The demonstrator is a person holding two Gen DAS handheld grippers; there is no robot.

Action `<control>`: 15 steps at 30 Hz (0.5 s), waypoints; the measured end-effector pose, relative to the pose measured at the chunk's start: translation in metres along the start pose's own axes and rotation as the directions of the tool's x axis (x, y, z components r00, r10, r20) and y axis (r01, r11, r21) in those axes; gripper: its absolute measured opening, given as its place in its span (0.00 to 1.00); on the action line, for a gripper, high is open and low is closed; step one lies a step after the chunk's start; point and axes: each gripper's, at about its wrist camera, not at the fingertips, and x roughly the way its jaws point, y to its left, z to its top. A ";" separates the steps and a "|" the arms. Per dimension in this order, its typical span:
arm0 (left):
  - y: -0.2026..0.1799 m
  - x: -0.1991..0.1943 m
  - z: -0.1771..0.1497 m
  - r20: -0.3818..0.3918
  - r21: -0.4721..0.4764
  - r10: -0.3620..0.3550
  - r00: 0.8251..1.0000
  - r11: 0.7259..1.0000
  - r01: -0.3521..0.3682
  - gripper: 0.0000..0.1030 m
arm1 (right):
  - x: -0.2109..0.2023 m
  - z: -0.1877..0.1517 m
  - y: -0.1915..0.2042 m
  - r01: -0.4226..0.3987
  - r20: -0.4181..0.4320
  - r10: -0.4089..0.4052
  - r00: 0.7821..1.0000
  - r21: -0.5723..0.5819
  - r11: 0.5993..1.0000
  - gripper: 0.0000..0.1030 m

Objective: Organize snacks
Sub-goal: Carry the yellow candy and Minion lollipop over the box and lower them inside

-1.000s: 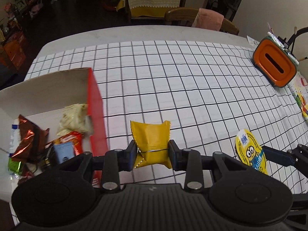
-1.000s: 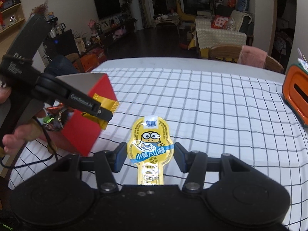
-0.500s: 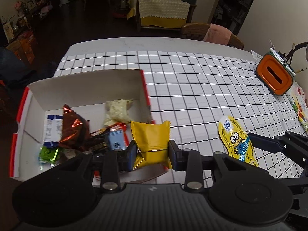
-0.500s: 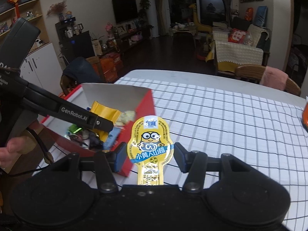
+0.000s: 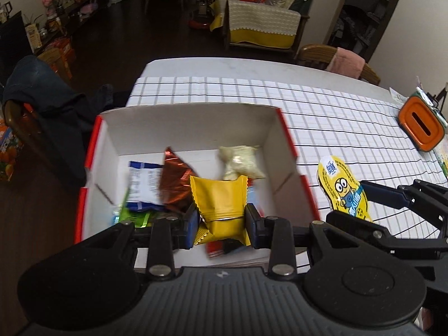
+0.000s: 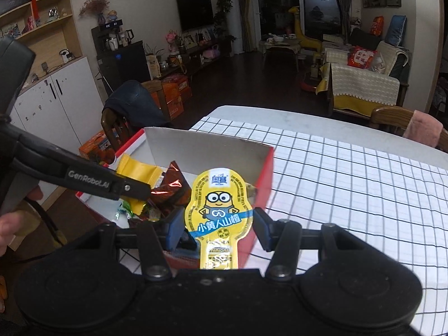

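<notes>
My left gripper (image 5: 222, 221) is shut on a yellow snack packet (image 5: 221, 198) and holds it over the near part of the red and white box (image 5: 184, 123). The box holds several snacks, among them a brown foil packet (image 5: 175, 180), a pale packet (image 5: 242, 162) and a blue and white packet (image 5: 142, 182). My right gripper (image 6: 217, 228) is shut on a yellow Minions snack pack (image 6: 218, 196), just right of the box's red side wall (image 6: 261, 179). The pack also shows in the left wrist view (image 5: 343, 189). The left gripper's finger (image 6: 106, 182) with the yellow packet (image 6: 137, 170) shows in the right wrist view.
The box sits at the left end of a table with a white grid cloth (image 5: 336, 123). An orange container (image 5: 421, 124) stands at the far right. A chair with a dark garment (image 5: 42, 103) stands beside the table's left end.
Both grippers have moved left with their snacks. The left one has gone from the grid cloth to over the box, and the right one has come up beside the box wall.
</notes>
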 end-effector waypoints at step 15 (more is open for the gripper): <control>0.070 0.037 0.008 -0.064 -0.022 0.064 0.996 0.998 -0.066 0.33 | 0.083 0.018 0.026 0.057 -0.100 -0.059 0.993 -0.025 0.998 0.51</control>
